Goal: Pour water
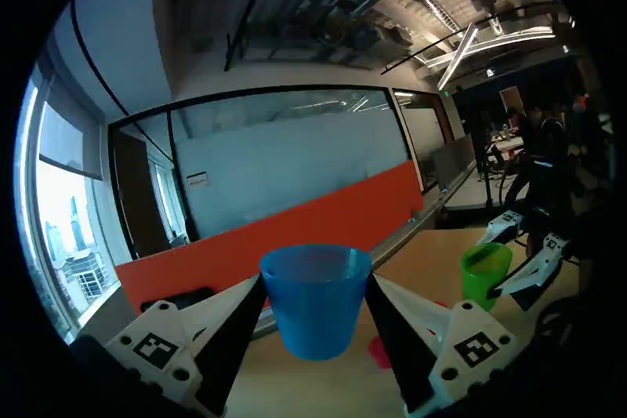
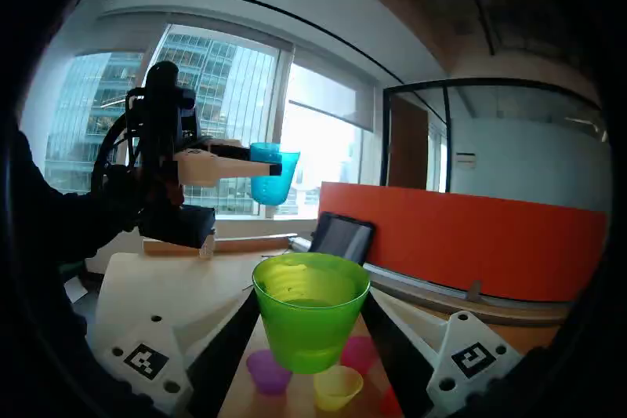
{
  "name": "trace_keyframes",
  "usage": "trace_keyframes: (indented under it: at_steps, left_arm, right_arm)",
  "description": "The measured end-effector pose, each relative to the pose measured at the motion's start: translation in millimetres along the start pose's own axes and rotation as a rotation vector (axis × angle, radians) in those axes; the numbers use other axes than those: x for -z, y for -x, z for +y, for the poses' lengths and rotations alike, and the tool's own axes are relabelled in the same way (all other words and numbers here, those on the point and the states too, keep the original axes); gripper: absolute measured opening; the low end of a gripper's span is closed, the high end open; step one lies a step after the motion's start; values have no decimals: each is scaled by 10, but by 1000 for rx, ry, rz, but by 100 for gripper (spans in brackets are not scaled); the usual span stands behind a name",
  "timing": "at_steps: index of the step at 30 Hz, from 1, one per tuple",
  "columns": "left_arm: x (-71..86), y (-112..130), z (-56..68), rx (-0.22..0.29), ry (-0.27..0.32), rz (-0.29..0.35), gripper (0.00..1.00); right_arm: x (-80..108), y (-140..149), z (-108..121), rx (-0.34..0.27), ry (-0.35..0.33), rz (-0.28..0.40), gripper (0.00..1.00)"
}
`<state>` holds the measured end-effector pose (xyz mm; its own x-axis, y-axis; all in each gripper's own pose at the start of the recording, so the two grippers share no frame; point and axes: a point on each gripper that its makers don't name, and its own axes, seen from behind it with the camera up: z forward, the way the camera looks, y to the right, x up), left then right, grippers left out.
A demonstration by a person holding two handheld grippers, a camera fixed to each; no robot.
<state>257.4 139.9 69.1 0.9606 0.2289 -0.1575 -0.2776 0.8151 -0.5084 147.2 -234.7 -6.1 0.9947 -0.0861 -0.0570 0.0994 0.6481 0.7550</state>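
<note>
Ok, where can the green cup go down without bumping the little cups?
In the right gripper view, bare table lies left of the green cup, out toward the window and up to the dark screen. It is crowded right under the green cup: the purple cup, yellow cup and pink cup sit close together there.

**Colours and patterns**

One blue cup (image 1: 316,304) and one green cup (image 2: 311,308), both translucent. The left tongs (image 1: 313,278) and right tongs (image 2: 311,296) are white with black inner faces and black-and-white square markers. Purple cup (image 2: 269,371), yellow cup (image 2: 335,385), pink cup (image 2: 359,351). Pale wood desk (image 2: 180,285). Orange partition (image 2: 470,238).
</note>
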Motion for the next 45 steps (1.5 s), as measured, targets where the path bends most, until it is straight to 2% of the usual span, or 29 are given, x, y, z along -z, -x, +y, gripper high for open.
trace_keyframes:
  at_steps: [12,21,35,45]
  left_arm:
    - [128,518,25,84,14,-80,86]
    - [195,794,96,145,27,-118,86]
    - [253,1071,258,153,63,-167,87]
    - [262,1398,374,165,80,-226,86]
  right_arm:
    - [156,-9,189,5,47,-17,89]
    - [247,-41,312,-6,71,-24,89]
    - [317,17,402,-6,80,-59,89]
    - [342,214,439,-13,62,-123,89]
